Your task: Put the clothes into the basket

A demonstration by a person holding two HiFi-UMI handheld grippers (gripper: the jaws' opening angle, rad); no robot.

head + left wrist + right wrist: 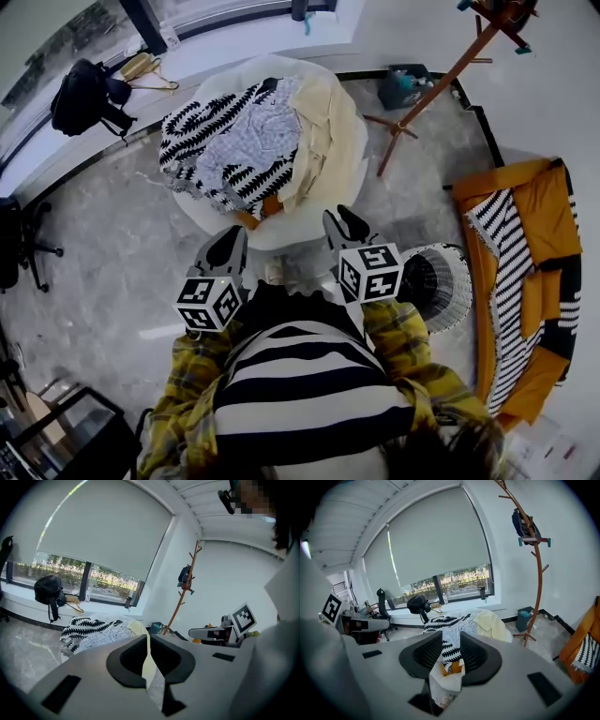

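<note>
From the head view: finds the whole heap of black-and-white zigzag, grey-speckled and cream cloth garments (pixel 253 141) lying on the round white desk (pixel 295 232), just ahead of the left claw (pixel 228 246) and the right claw (pixel 345 225), with neither touching it. Places the white wire basket (pixel 457 281) on the floor just to the right of the right claw and below it, with no garment visible inside. Judges the task barely begun: nothing carried across, every piece yet to be picked up and dropped in. Cannot read the jaws well from up here, with the marker cubes in the way. From the left gripper view: shows the left claw pinched shut to a hairline slit and gripping nothing, with the heap well ahead and a little to its left. Adds a black backpack (pixel 47 590) by the window beyond the heap and a bare-branched wooden coat stand (pixel 178 604) ahead to the right, but leaves the basket out altogether. From the right gripper view: shows the right claw a little apart and empty, no cloth against the pads, with the zigzag garment lined up straight ahead through the gap. Catches an orange cushioned seat (pixel 581 653) far off to the right of that claw, yet again misses the basket. Needs the head view alone for heap, claws and basket together.
</note>
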